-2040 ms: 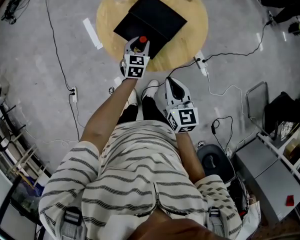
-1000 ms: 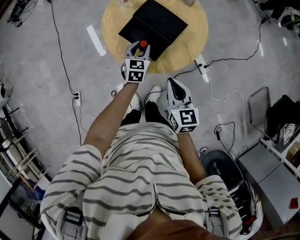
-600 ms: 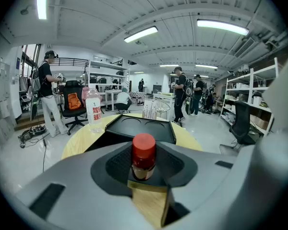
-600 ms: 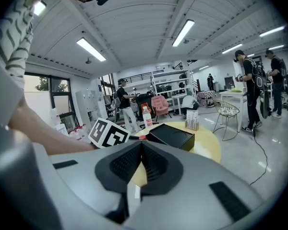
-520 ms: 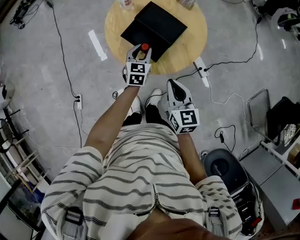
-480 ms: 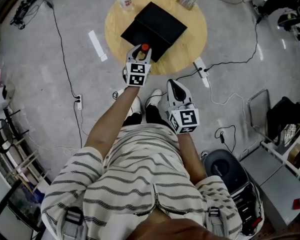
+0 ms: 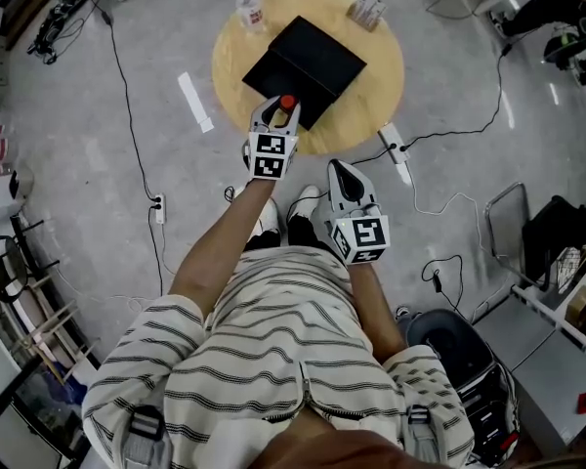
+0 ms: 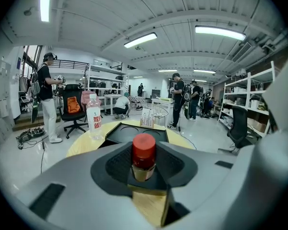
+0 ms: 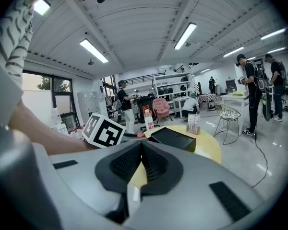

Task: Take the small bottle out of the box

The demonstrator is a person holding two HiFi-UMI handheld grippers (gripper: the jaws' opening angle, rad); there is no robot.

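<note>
The small bottle (image 7: 287, 102) has a red cap and sits pinched between the jaws of my left gripper (image 7: 281, 107), just above the near corner of the open black box (image 7: 313, 52). In the left gripper view the small bottle (image 8: 143, 157) stands upright between the pads, with the black box (image 8: 134, 133) beyond it showing round recesses. My right gripper (image 7: 335, 169) hangs lower, over the floor near the person's shoes, shut with nothing in it. In the right gripper view its pads (image 9: 134, 163) meet, and the black box (image 9: 175, 138) lies ahead.
The box rests on a round wooden table (image 7: 376, 76). A clear water bottle (image 7: 247, 6) stands at the table's far left and a card stand (image 7: 368, 10) at its far right. Cables (image 7: 127, 125) and a power strip (image 7: 393, 149) lie on the floor. People and chairs are in the background.
My left gripper, still holding the bottle, has drawn back a little from the box toward the table's near edge. The right gripper has stayed where it was.
</note>
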